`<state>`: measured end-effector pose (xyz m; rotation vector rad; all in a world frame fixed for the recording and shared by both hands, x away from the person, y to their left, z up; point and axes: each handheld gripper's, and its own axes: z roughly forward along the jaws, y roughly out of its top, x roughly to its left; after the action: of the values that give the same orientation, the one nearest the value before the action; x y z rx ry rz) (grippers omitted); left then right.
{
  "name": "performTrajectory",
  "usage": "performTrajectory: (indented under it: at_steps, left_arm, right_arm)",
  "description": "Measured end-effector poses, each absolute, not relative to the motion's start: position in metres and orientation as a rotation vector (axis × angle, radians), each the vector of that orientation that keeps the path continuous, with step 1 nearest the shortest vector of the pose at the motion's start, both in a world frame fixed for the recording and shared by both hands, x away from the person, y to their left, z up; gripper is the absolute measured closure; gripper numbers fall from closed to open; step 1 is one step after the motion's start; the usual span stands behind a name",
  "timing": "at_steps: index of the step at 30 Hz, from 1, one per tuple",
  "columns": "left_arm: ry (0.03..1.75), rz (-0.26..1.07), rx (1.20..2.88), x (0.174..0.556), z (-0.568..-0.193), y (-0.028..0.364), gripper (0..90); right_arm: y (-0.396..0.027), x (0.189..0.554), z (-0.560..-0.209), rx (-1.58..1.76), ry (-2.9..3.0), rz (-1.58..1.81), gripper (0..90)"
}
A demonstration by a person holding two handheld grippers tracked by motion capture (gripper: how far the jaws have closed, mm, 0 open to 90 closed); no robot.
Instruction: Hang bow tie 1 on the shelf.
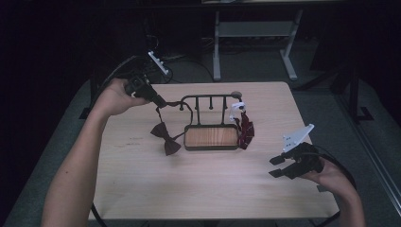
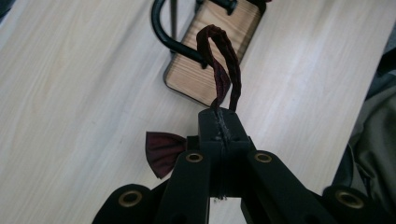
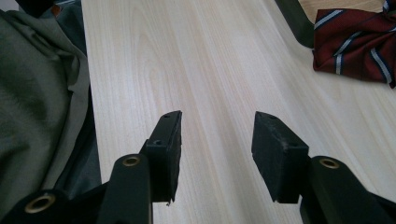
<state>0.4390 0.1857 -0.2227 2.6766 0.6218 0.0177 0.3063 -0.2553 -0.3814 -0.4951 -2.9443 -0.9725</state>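
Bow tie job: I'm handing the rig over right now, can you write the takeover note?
Left gripper: shut on the dark red bow tie's strap, lifted beside the rack's left end; the dark red bow tie hangs over the table.
Right gripper: open, holding nothing, low at the table's right.
Done: striped bow tie hangs at the black rack's right end.
Left, probably: hook the strap over a rack peg, then release.

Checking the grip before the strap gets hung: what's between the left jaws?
The left gripper is shut on the dark red strap, which loops out above it. The bow tie hangs below. The pinched stretch of strap is hidden by the jaws.
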Motion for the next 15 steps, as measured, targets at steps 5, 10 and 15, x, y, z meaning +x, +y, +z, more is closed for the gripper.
performTrajectory:
  at_steps: [5,10,15]
  left_arm:
    - [0.669,0.019,2.676,0.448,-0.228,0.187,89.5]
    - [0.703,0.017,2.672,0.456,-0.235,0.187,89.4]
    - [0.731,0.02,2.686,0.46,-0.242,0.186,89.3]
  right_arm:
    - [-0.255,0.306,-0.381,-0.491,-2.948,-0.971,52.2]
    - [-0.257,0.306,-0.381,-0.488,-2.949,-0.981,52.2]
    - [-0.258,0.306,-0.381,-0.5,-2.944,-0.978,52.2]
